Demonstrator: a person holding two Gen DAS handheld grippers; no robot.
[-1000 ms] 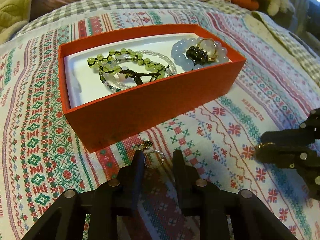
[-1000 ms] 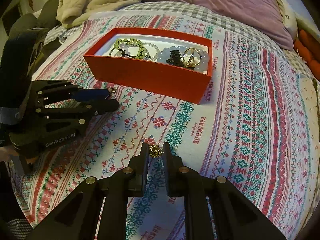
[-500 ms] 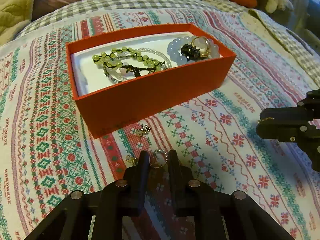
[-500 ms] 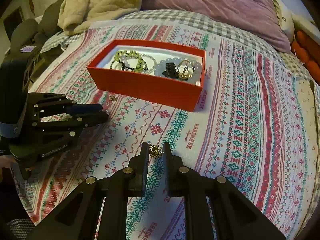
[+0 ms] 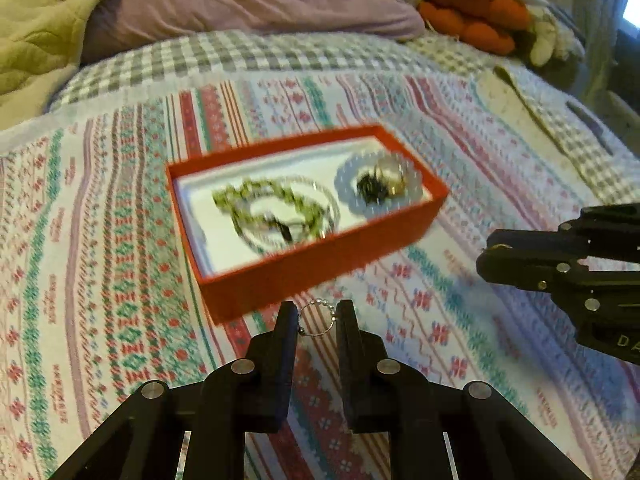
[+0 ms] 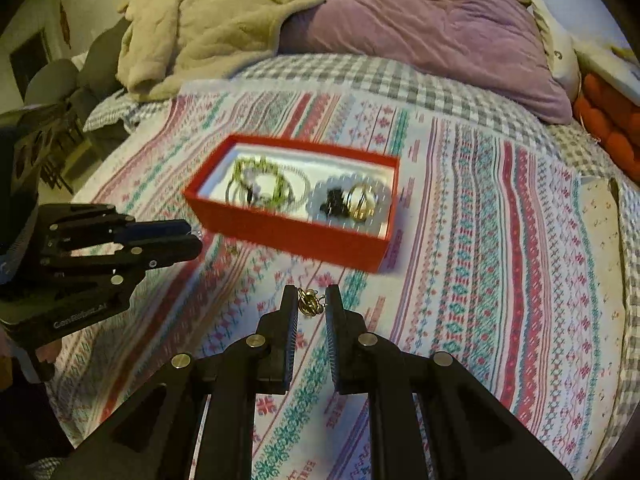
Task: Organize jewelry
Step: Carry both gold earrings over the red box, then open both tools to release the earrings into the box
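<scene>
An open red box [image 5: 320, 256] [image 6: 280, 232] lies on the patterned bedspread, holding green bead bracelets [image 5: 272, 208], a pale blue bead bracelet [image 5: 348, 184] and a gold ring [image 6: 362, 202]. My left gripper [image 5: 317, 320] is shut on a thin silver beaded ring [image 5: 317, 318], held above the cloth in front of the box; it also shows in the right wrist view [image 6: 188, 238]. My right gripper [image 6: 311, 304] is shut on a small gold earring [image 6: 308, 305], raised in front of the box; it also shows in the left wrist view [image 5: 486, 256].
The box lies on a striped embroidered cloth [image 6: 480, 240] over a checked sheet [image 5: 240, 56]. A purple pillow [image 6: 432, 24], a beige blanket [image 6: 192, 20] and an orange cushion [image 5: 472, 16] lie behind it.
Both grippers have lifted up and back from the cloth with their pieces held. The box looks farther and smaller in both views.
</scene>
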